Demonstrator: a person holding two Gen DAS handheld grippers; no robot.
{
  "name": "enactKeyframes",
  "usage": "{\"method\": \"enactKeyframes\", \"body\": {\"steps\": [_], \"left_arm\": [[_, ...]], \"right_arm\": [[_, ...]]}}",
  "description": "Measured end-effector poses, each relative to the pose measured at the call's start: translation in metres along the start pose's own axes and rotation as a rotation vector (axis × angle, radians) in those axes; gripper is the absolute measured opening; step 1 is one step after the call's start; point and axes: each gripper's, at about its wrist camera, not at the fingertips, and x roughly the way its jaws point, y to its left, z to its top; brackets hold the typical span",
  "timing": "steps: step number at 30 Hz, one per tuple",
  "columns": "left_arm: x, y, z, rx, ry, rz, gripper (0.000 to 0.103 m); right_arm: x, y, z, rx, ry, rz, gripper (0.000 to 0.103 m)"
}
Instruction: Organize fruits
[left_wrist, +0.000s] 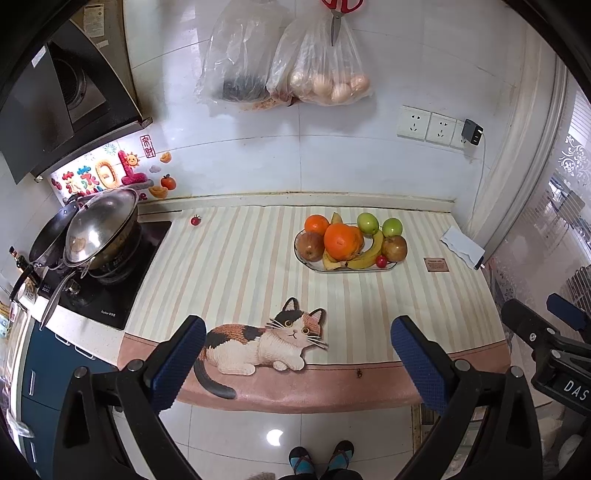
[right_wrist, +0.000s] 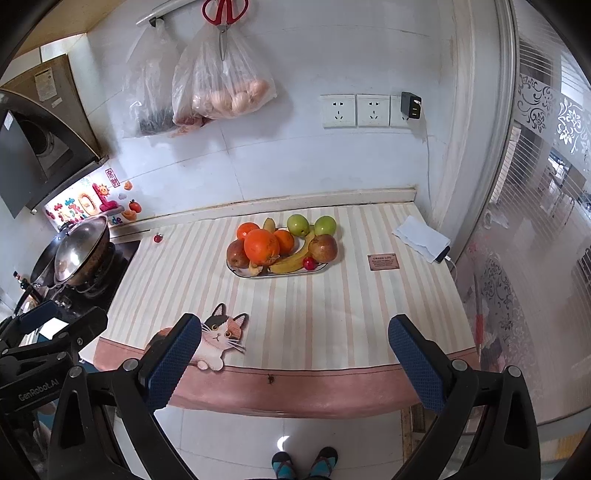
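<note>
The fruit sits heaped on an oval plate (left_wrist: 312, 266) toward the back of the worktop (left_wrist: 240, 266), well ahead of both grippers and nearer the wall than the front edge. One stray small red fruit (left_wrist: 195, 220) lies alone on the striped cloth far to the left, close to the stove (left_wrist: 107, 280), well apart from the plate; it looks like a cherry tomato, though it is too small to be sure.

Both grippers hang back over the floor short of the worktop's front edge. The left gripper (left_wrist: 297, 354) has its jaws spread wide with nothing between them, and the right gripper (right_wrist: 295, 350) is the same, wide and empty.

The relation that matters: the stray fruit lies ahead and to the left of both sets of jaws, so the left gripper is probably the nearer one for fetching it. The plate lies ahead and slightly right of the left jaws, and ahead and slightly left of the right jaws. On the plate, the banana (right_wrist: 293, 258) runs its long axis slantwise, from front left up to back right, across the front of the pile, beside another small red fruit (right_wrist: 309, 263) at the rim.
</note>
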Motion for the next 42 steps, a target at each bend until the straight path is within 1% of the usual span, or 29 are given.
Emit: {"method": "enactKeyframes", "body": {"steps": [25,42], "left_arm": [[0.0017,-0.0019,0.0028,0.008,-0.004,-0.01,0.103],[-0.0016,0.0058,0.0015,0.007,-0.01,-0.01,0.103]], "right_arm": [[0.0034,0.002,0.0013,-0.007,-0.001,-0.005,0.103],[-0.0018,0.0044,-0.0015,-0.016,-0.003,0.006,0.103]]}}
